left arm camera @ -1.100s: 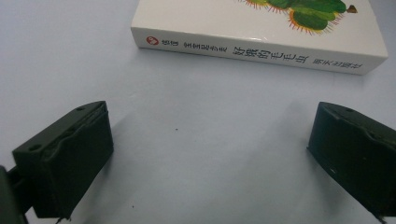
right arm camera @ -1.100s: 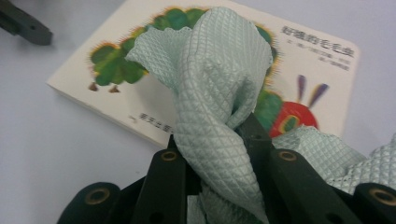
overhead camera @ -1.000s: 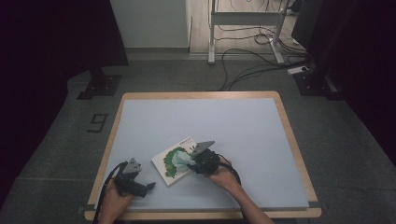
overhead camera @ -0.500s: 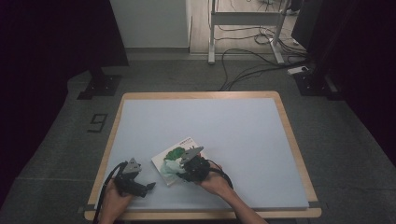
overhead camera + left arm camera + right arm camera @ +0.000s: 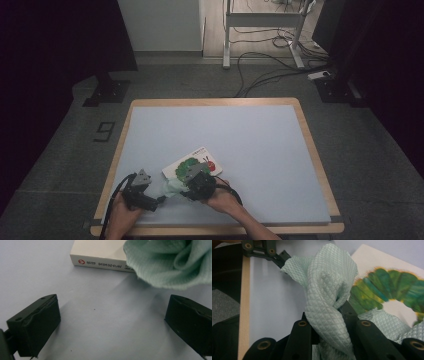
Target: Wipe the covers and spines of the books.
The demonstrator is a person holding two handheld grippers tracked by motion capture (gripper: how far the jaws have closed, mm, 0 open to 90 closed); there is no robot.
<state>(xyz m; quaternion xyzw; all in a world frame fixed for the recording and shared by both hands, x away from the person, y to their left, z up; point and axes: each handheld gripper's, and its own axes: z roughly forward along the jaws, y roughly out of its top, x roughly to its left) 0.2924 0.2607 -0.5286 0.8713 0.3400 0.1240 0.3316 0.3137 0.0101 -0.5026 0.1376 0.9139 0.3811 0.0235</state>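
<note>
Gripping a bunched pale-green waffle-weave cloth [image 5: 329,295] in the clamped right gripper [image 5: 186,186].
The left gripper [image 5: 112,322] gapes wide, empty, beside a caterpillar-cover picture book [image 5: 196,164] on the grey-blue table [image 5: 260,145].

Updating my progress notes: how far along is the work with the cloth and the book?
Done: the right tongs are shut on the green cloth. In hand: the cloth hangs over the caterpillar picture book's near corner. Left: the left tongs are open on bare table, so any two-handed step has not begun.
</note>
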